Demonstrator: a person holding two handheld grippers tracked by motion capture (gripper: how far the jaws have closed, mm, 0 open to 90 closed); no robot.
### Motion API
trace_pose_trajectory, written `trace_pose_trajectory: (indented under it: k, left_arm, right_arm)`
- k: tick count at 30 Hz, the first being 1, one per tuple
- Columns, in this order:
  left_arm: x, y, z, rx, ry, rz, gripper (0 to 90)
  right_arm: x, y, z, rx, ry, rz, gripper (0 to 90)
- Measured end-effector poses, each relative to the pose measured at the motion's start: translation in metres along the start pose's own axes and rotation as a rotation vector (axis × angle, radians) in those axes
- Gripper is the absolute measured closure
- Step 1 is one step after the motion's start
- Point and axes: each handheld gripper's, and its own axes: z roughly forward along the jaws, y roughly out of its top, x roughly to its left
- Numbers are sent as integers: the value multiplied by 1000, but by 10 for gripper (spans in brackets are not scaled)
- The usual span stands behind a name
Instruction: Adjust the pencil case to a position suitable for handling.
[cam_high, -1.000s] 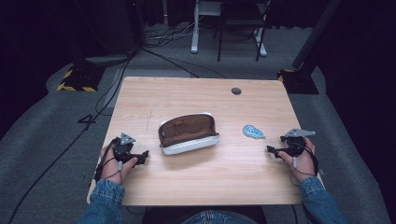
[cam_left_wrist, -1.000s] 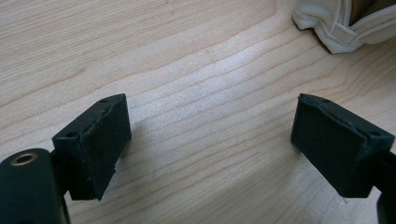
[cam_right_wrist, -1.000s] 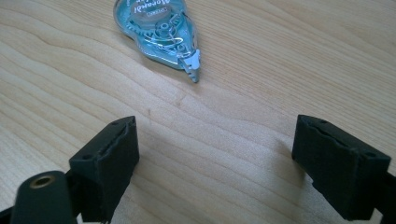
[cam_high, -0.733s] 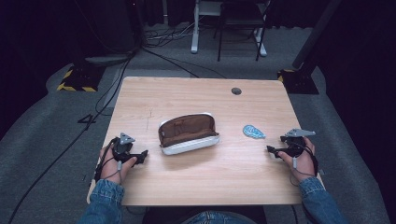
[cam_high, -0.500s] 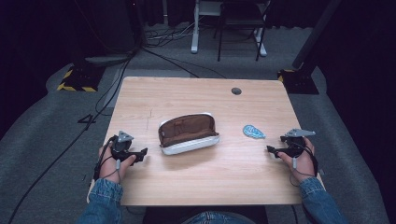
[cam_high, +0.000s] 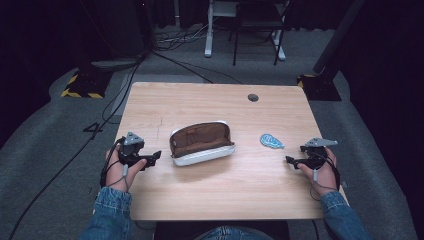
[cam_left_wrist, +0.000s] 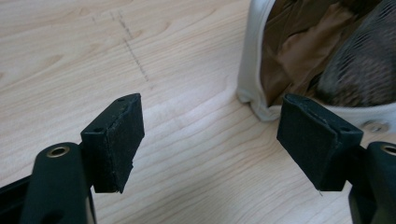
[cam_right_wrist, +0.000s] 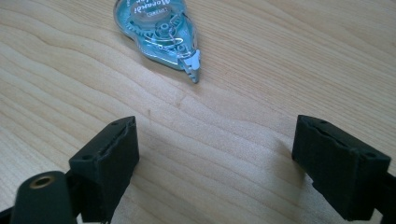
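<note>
Lying apart: pouch (cam_high: 202, 143), correction tape (cam_high: 271, 141)

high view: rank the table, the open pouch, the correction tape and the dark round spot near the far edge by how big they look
Largest to smallest:
1. table
2. open pouch, brown inside with a white rim
3. correction tape, small and blue
4. dark round spot
The last two look close in size, and the spot lies farther from the camera, so their order is unsure.

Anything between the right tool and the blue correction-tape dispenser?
Nothing: bare wooden table separates the right tool from the blue correction-tape dispenser, seen in the right gripper view.
</note>
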Motion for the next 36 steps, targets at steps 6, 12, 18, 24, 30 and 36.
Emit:
trace_pose_trajectory:
  k: [6, 12, 18, 24, 30, 36]
  left_arm:
    - [-7, 15, -2, -19, -16, 24, 229]
    - [-14, 28, 0, -45, -35, 42, 227]
    - [-16, 43, 6, -58, -59, 63, 222]
    - [-22, 55, 15, -63, -81, 94, 217]
    - [-26, 63, 23, -64, -94, 101, 214]
    - [-19, 66, 40, -57, -160, 64, 201]
  right_arm:
    - [0, 0, 0, 0, 0, 0, 150]
    - [0, 0, 0, -1, -2, 0, 150]
    - [0, 0, 0, -2, -1, -1, 150]
    - [0, 0, 0, -1, 3, -5, 150]
    - [0, 0, 0, -1, 3, -5, 150]
    - [0, 0, 0, -1, 2, -5, 150]
